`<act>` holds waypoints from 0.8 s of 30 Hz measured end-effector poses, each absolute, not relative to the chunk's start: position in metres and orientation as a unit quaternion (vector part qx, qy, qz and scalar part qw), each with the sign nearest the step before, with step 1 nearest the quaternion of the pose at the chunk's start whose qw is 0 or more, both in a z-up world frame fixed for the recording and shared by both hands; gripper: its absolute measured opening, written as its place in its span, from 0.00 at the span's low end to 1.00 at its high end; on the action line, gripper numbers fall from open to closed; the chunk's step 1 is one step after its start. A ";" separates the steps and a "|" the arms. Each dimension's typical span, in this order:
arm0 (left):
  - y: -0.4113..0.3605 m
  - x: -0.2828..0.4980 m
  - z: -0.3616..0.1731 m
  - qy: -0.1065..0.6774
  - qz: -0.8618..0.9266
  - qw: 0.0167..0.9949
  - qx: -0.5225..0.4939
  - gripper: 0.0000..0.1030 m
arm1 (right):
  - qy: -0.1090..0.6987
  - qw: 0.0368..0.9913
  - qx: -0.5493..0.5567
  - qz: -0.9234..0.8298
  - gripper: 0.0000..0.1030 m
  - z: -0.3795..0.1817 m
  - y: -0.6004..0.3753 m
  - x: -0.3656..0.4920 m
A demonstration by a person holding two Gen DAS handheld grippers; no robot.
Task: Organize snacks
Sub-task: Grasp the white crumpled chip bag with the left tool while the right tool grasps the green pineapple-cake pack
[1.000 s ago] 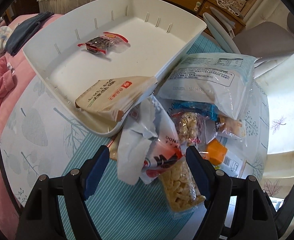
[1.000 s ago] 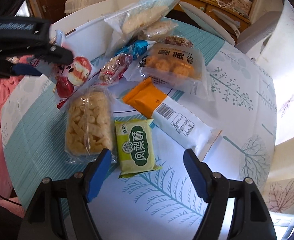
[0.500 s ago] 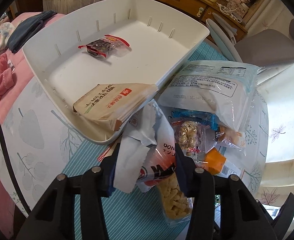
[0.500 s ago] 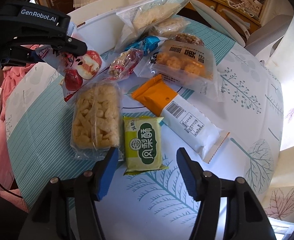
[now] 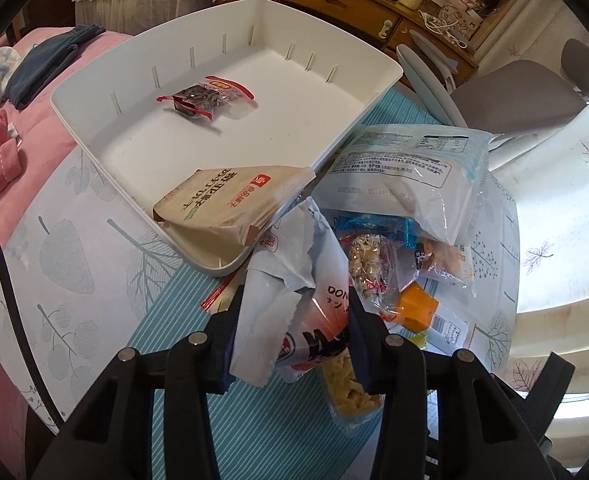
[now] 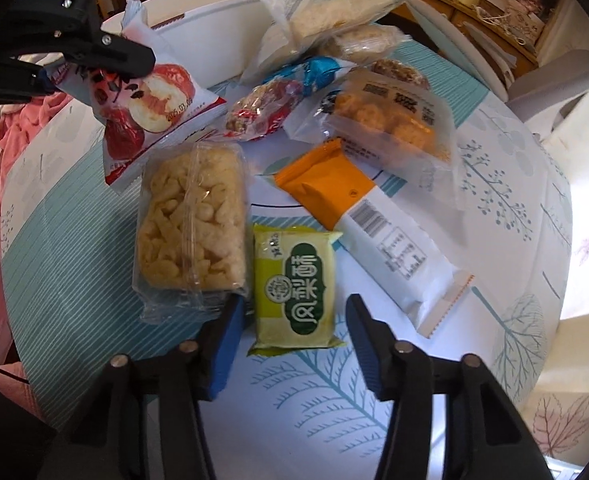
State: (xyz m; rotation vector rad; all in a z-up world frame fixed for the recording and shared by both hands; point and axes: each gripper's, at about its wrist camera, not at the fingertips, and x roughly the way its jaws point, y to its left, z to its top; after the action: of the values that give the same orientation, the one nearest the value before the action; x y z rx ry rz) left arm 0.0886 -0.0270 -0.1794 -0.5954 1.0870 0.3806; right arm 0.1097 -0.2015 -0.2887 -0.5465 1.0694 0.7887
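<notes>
Gripping: our left claw (image 5: 292, 322) clamps the red snack bag (image 5: 314, 336).
Closing: our right claw (image 6: 290, 330) straddles the green pastry pack (image 6: 294, 286), not yet pinched.
Risk: slick wrapper could squirt free.

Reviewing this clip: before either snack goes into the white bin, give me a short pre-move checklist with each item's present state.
1. Left gripper clamped on the red-and-white snack bag: ok, pads press its crumpled top.
2. That bag lifted clear of the table: cannot tell.
3. Right gripper straddling the green pastry packet: ok.
4. Right grip secured: not ok, jaws closing, gaps either side of the packet.
5. Free space in the white bin: ok, only a dark packet and a tan bag inside.
</notes>
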 end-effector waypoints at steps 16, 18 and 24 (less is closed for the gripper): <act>-0.036 0.064 -0.161 0.508 0.145 0.807 -0.264 0.42 | 0.522 0.749 -0.226 0.340 0.37 -0.290 -0.206 0.117; -0.038 0.060 -0.158 0.509 0.139 0.808 -0.261 0.41 | 0.529 0.748 -0.222 0.334 0.37 -0.290 -0.209 0.116; -0.041 0.052 -0.144 0.514 0.116 0.815 -0.242 0.42 | 0.546 0.751 -0.196 0.316 0.37 -0.284 -0.220 0.107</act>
State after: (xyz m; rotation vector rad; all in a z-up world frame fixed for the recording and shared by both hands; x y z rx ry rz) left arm 0.0524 -0.0407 -0.1441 -0.5156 1.0961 0.2469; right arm 0.1070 -0.2201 -0.2844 -0.4286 1.1927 0.6906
